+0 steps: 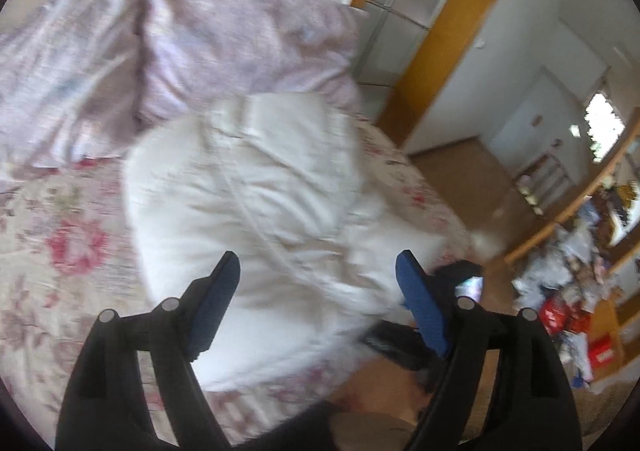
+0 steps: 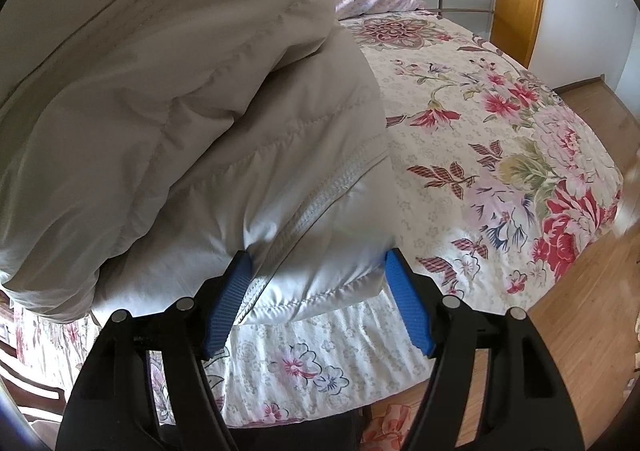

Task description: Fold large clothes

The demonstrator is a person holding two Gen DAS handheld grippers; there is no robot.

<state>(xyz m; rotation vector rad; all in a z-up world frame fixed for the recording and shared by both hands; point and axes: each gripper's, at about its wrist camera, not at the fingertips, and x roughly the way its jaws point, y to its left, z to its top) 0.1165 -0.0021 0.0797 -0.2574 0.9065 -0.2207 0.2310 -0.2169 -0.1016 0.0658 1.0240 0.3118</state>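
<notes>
A white padded jacket lies bunched on the floral bedspread. In the blurred left wrist view my left gripper hangs above the jacket's near part. Its blue pads stand wide apart with nothing between them. In the right wrist view the jacket is piled high at the left. Its stitched lower corner fills the gap of my right gripper, and both blue pads press into the puffy fabric. A blurred black tool body shows at the jacket's right corner.
Lilac pillows lie at the head of the bed, beyond the jacket. The bed's edge drops to a wooden floor on the right. Wooden-framed glass doors stand behind. Cluttered shelves with bags fill the far right.
</notes>
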